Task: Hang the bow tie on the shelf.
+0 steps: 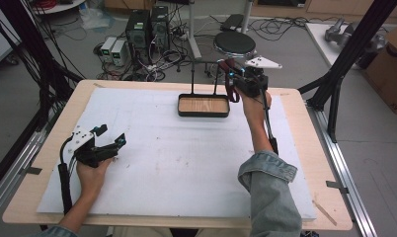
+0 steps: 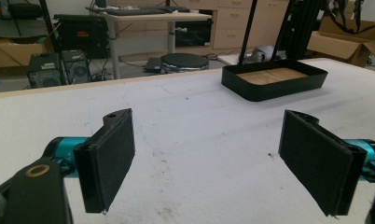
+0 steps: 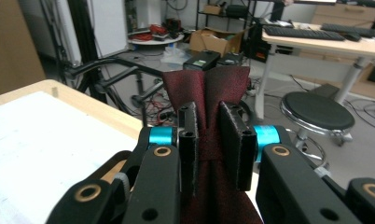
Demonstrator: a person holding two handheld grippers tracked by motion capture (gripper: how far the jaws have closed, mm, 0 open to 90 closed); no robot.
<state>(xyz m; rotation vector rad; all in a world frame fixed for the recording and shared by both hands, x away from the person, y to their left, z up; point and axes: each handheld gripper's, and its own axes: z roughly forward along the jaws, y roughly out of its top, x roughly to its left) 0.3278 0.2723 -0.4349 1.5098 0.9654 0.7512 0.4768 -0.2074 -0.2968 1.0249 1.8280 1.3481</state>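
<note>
White table [image 1: 162, 163]: R gripper [image 3: 209, 140] pinches dark red cloth [image 3: 206, 93] past far edge, by black tray [image 1: 204, 114]; L gripper [image 2: 209, 158] wide, near-left.

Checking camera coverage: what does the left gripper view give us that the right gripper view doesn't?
Left gripper view: the black tray with its wood bottom, and the left gripper with fingers wide apart, nothing between them. Right gripper view: the right gripper shut on dark red cloth, held past the table edge. Both: the white table cover, the round stool and computer towers on the floor.
</note>
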